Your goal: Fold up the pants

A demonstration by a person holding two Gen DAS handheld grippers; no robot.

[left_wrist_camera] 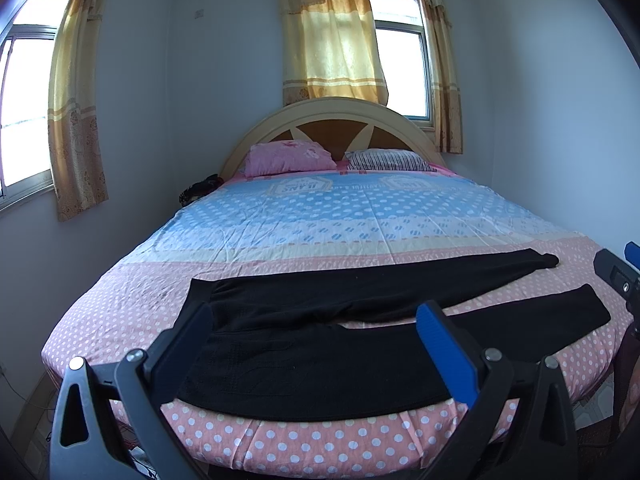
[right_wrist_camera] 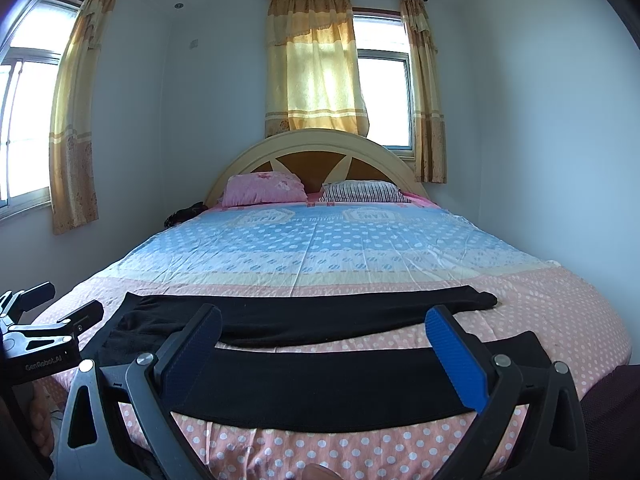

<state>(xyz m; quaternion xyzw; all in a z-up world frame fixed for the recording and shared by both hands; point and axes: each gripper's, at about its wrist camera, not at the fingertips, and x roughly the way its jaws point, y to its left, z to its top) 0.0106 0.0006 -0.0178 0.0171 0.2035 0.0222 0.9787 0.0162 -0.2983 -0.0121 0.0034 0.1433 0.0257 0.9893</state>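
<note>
Lying flat on bed (left_wrist_camera: 280,232): black pants (left_wrist_camera: 340,344).

1. A home bedroom.
2. A bed (left_wrist_camera: 360,216) with dotted sheet, arched headboard (left_wrist_camera: 332,120) and two pillows (left_wrist_camera: 290,158).
3. Yellow curtains (left_wrist_camera: 330,36) hang over the windows (left_wrist_camera: 404,68).

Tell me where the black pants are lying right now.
The black fabric pants lie flat across the near end of the polka-dot pink bedsheet, waistband left, legs spread rightward, in both wrist views.
</note>
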